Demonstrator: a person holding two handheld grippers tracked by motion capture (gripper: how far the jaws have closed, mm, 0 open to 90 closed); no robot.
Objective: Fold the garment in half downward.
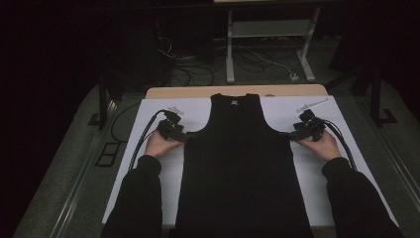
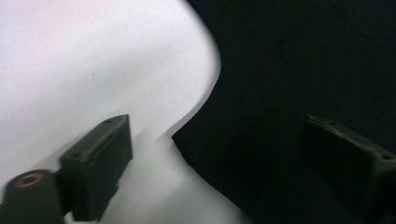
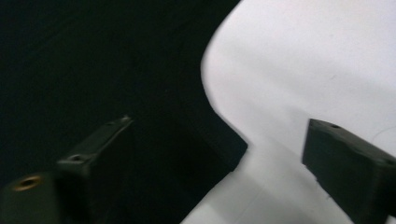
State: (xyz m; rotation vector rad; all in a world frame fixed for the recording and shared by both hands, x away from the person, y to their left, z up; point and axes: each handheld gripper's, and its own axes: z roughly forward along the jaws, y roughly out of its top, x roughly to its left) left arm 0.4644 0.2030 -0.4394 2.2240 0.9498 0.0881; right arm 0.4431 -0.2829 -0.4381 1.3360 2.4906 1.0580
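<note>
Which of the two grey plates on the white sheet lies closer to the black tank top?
The left plate, above the left hand-held gripper. It lies nearer the tank top on the sheet than the right plate, which sits farther out towards the table edge.

Matt black cloth tank top (image 1: 237, 163), seemingly smooth.

Black tank top (image 1: 242, 163), white table cover (image 1: 198, 111)

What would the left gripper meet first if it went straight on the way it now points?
Most likely the black tank top: the left gripper straddles its underarm corner, one jaw over the white table cover.
</note>
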